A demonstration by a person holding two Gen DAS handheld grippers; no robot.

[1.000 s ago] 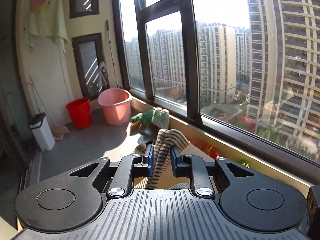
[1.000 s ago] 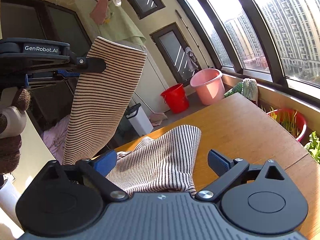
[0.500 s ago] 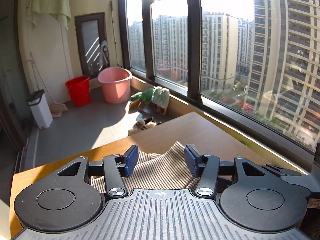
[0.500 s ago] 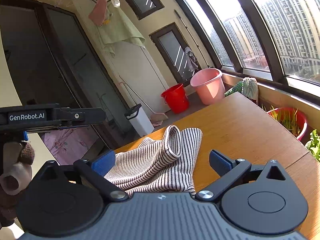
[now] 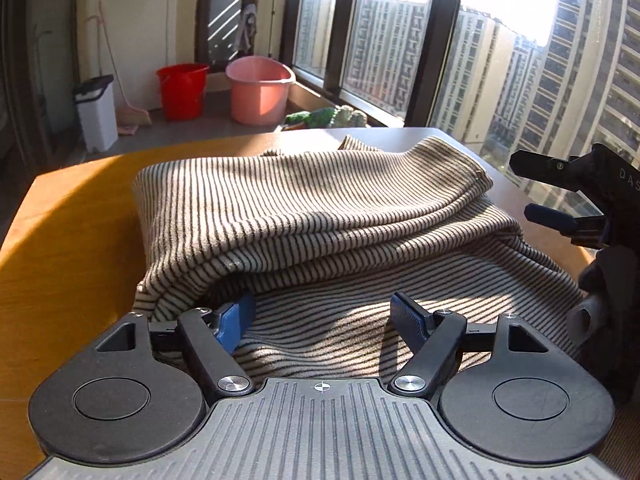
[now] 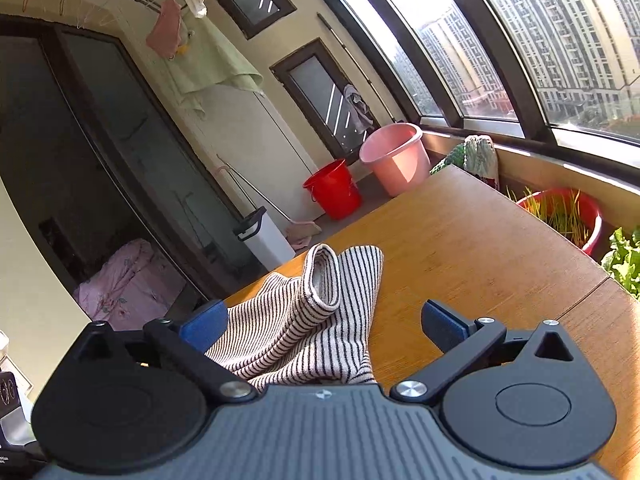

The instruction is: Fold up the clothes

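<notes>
A beige garment with thin dark stripes (image 5: pixel 312 216) lies folded over itself on the wooden table (image 5: pixel 68 248). My left gripper (image 5: pixel 324 316) hovers low over its near edge, jaws opening, the pads apart with cloth lying under and between them but not pinched. In the right wrist view the same striped garment (image 6: pixel 304 320) sits bunched, one rolled fold standing up. My right gripper (image 6: pixel 320 320) stands open over it, its blue pads well apart and clear of the cloth. The right gripper (image 5: pixel 560 196) also shows at the right edge of the left wrist view.
A pink bucket (image 5: pixel 259 90), a red bucket (image 5: pixel 182 90) and a white bin (image 5: pixel 96 114) stand on the floor beyond the table. A red tub of plants (image 6: pixel 568 216) sits by the window ledge. Laundry hangs overhead (image 6: pixel 200 52). Bare tabletop (image 6: pixel 480 256) lies right of the garment.
My left gripper came down from holding the striped garment up in the air, laid it folded over on the table and let go. The right gripper stayed open and almost still.
</notes>
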